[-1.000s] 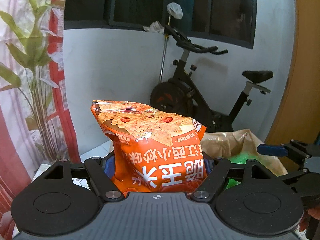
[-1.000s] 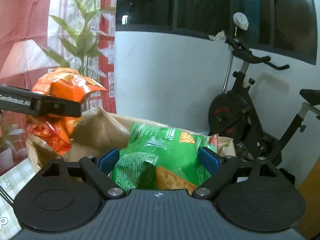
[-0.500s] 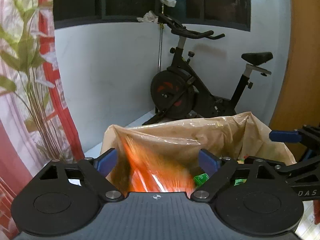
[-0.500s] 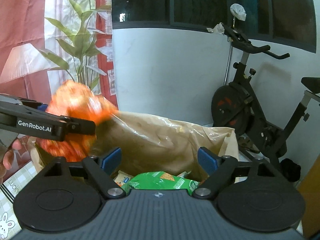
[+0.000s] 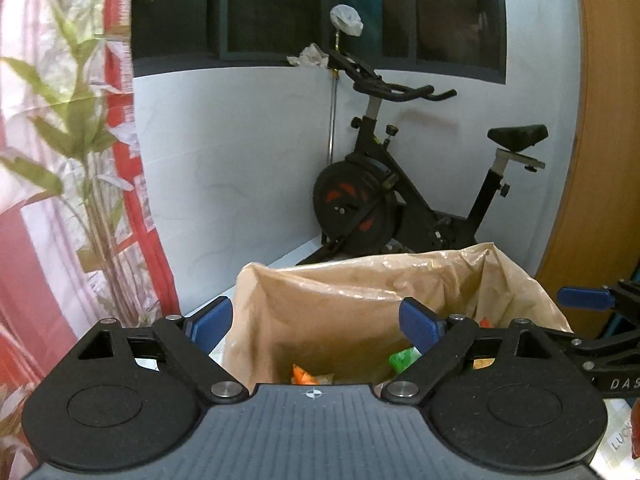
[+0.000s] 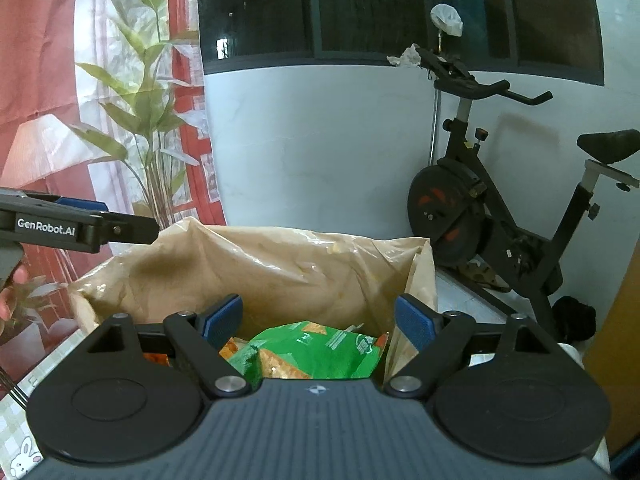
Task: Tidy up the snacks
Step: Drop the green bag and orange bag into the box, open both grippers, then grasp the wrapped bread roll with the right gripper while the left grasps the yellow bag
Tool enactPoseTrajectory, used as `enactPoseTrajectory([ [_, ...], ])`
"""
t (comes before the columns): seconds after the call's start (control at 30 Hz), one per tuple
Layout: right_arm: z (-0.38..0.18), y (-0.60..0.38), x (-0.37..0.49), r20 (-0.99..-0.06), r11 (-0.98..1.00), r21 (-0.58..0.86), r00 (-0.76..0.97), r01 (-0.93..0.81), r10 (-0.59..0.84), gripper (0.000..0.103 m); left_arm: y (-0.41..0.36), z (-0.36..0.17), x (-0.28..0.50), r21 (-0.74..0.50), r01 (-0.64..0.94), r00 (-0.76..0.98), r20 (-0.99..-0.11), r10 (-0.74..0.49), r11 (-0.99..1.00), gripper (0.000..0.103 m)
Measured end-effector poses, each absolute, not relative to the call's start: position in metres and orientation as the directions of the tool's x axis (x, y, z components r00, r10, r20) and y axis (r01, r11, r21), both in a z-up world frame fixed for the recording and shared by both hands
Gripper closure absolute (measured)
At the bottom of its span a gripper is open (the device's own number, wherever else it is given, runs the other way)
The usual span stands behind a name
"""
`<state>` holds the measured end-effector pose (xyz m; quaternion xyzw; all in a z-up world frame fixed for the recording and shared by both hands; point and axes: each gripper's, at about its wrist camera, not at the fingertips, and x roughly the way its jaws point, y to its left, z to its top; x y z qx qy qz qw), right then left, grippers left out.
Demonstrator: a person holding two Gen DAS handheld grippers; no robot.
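Both my tongs over the brown bag (image 5: 340, 304), nothing gripped.
Left gripper (image 5: 318, 318) opening, right gripper (image 6: 318, 318) wide apart; green snack pack (image 6: 312, 354) lies inside.

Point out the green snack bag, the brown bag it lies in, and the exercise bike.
green snack bag (image 6: 316, 354): right wrist view, on its crinkled front face.
brown bag (image 6: 280, 268): right wrist view, on the bare inner back wall.
exercise bike (image 5: 352, 212): left wrist view, on the black flywheel.

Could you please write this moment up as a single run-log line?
left gripper: jaws opening, nothing between | right gripper: open, empty | green snack bag: inside brown bag | orange snack bag: inside
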<state>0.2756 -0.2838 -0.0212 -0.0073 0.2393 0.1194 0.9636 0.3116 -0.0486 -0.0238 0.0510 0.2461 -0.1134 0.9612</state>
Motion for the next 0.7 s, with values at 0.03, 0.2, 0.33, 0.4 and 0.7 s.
enactPoseTrajectory([
  [0.03, -0.021, -0.285, 0.271, -0.458, 0.971, 0.046, 0.859, -0.234, 0.228, 0.017, -0.043, -0.024, 0.305, 0.037, 0.236, 0.856, -0.481, -0.19, 0.971, 0.011],
  [0.2, -0.021, -0.284, 0.243, -0.433, 0.969, 0.084, 0.868, -0.231, 0.244, 0.017, -0.013, -0.029, 0.264, 0.022, 0.184, 0.873, -0.462, -0.153, 0.983, 0.011],
  [0.33, -0.029, -0.284, 0.211, -0.396, 0.968, 0.109, 0.883, -0.227, 0.252, 0.017, 0.008, -0.041, 0.233, 0.024, 0.137, 0.88, -0.462, -0.111, 0.99, 0.011],
  [0.4, -0.035, -0.285, 0.196, -0.383, 0.97, 0.124, 0.891, -0.21, 0.242, 0.017, 0.017, -0.05, 0.219, 0.018, 0.118, 0.879, -0.467, -0.096, 0.993, 0.011],
  [0.7, -0.075, -0.29, 0.151, -0.388, 0.98, 0.136, 0.902, -0.147, 0.189, 0.017, 0.025, -0.1, 0.195, -0.024, 0.108, 0.848, -0.52, -0.105, 0.994, 0.012],
])
